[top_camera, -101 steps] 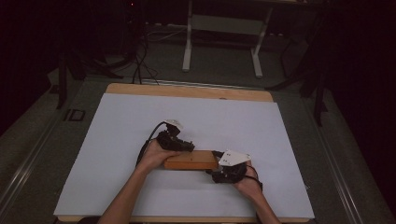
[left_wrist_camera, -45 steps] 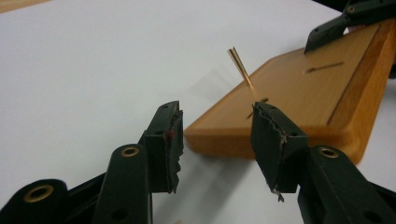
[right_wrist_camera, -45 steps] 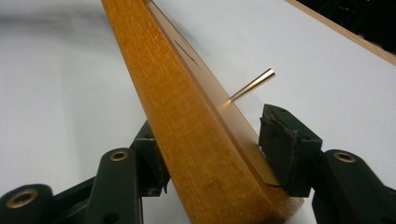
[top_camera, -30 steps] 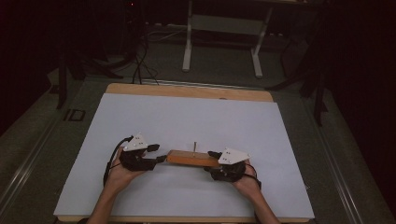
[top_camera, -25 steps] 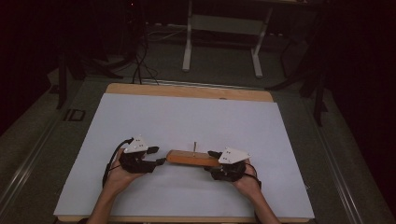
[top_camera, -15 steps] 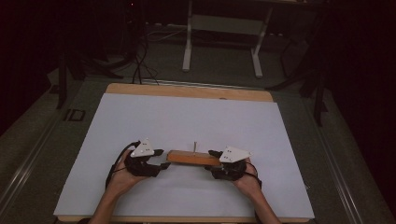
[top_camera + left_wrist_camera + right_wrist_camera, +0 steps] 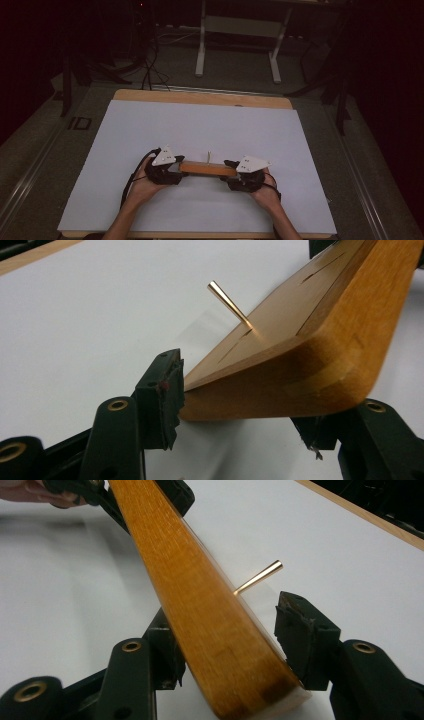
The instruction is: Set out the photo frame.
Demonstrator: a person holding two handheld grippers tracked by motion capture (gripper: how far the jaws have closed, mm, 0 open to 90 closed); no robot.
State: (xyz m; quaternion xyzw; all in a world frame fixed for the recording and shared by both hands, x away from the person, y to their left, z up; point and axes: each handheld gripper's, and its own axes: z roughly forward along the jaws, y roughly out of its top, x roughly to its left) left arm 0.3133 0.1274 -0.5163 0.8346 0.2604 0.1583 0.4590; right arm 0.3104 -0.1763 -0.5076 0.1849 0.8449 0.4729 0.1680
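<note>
We find a wooden block [image 7: 207, 168] with an upright brass pin [image 7: 209, 155] near the white table's [image 7: 200, 125] front edge. The left gripper [image 7: 176, 169] and right gripper [image 7: 230, 175] bracket its ends, jaws apparently touching. We judge it rigid, fairly heavy, smooth-sided; hold the ends, clear of the pin.

Table: you work at a table [image 7: 200, 97] whose pale wood edge shows along the far side and the near side.
Cover: a white sheet [image 7: 200, 130] lies flat over nearly all of the top, leaving only those wood strips bare.
On the sheet: a wooden block [image 7: 207, 169] lies near your edge, its long side running left to right, with a thin brass pin [image 7: 208, 156] standing up from its top.
Floor: the table stands on grey floor [image 7: 310, 70], where dark cables [image 7: 147, 65] trail beyond the far left corner.
</note>
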